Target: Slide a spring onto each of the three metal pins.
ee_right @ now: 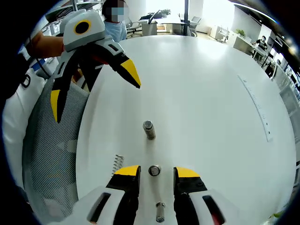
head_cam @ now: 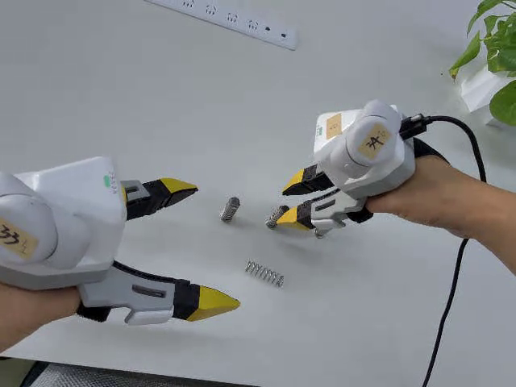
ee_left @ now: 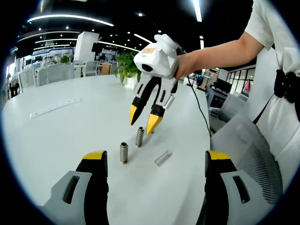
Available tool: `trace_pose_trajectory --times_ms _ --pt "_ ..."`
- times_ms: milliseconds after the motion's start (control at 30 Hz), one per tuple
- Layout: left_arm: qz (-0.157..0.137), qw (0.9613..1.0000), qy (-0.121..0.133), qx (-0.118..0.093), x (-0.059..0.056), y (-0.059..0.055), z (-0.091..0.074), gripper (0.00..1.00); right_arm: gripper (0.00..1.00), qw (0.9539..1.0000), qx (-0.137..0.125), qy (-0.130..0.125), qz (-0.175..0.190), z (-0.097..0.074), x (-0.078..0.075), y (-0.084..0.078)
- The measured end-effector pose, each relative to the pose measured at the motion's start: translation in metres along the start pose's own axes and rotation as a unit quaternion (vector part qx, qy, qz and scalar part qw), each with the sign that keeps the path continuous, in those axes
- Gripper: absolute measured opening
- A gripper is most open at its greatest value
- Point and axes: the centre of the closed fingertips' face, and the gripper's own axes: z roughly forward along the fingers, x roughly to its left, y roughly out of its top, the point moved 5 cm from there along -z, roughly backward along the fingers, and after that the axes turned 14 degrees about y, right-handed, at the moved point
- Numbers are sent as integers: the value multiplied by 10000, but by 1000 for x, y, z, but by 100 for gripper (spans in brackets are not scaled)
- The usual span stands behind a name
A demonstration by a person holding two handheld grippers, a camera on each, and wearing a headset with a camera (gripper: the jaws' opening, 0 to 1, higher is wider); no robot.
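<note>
Two metal pins stand on the white table, each with a spring on it: the left sprung pin (head_cam: 230, 209) (ee_left: 123, 152) (ee_right: 149, 130) and the middle sprung pin (head_cam: 276, 216) (ee_left: 139, 136) (ee_right: 154, 170). A bare pin (head_cam: 321, 232) (ee_right: 160, 211) stands under my right gripper's body. One loose spring (head_cam: 264, 273) (ee_left: 162, 157) (ee_right: 117, 163) lies flat nearer the front. My right gripper (head_cam: 286, 203) (ee_left: 143, 120) (ee_right: 156, 172) hovers with its jaws narrowly open on either side of the middle pin's top, holding nothing. My left gripper (head_cam: 201, 244) (ee_left: 155, 159) (ee_right: 93, 91) is wide open and empty, facing the pins.
A white power strip (head_cam: 234, 18) (ee_left: 54, 108) (ee_right: 255, 105) lies at the table's far side. A potted plant (head_cam: 496, 48) stands at the back right. The right gripper's black cable (head_cam: 459, 266) trails off the front edge. A mesh chair (ee_left: 253, 154) sits beside the table.
</note>
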Motion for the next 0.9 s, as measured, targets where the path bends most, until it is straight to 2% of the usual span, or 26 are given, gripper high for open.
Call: trace_pose_trajectory --times_ms 167,400,600,733,767,900 --pt "81 10000 14 48 -1 1 -3 84 32 9994 -318 -123 85 -12 6 -3" --pt "248 9996 31 161 -4 3 -7 84 45 9957 -871 -243 179 -34 22 -5" --pt "412 9988 22 277 -9 4 -8 83 55 9922 -1173 -366 215 -49 38 -13" --pt "527 9979 3 367 -13 4 -8 81 60 9877 -1472 -437 282 -58 48 -23" --pt "582 9975 -3 399 -14 5 -7 80 61 9867 -1540 -441 286 -62 45 -31" --pt "837 9950 -40 545 -17 4 -5 76 65 9836 -1698 -509 341 -66 55 -46"
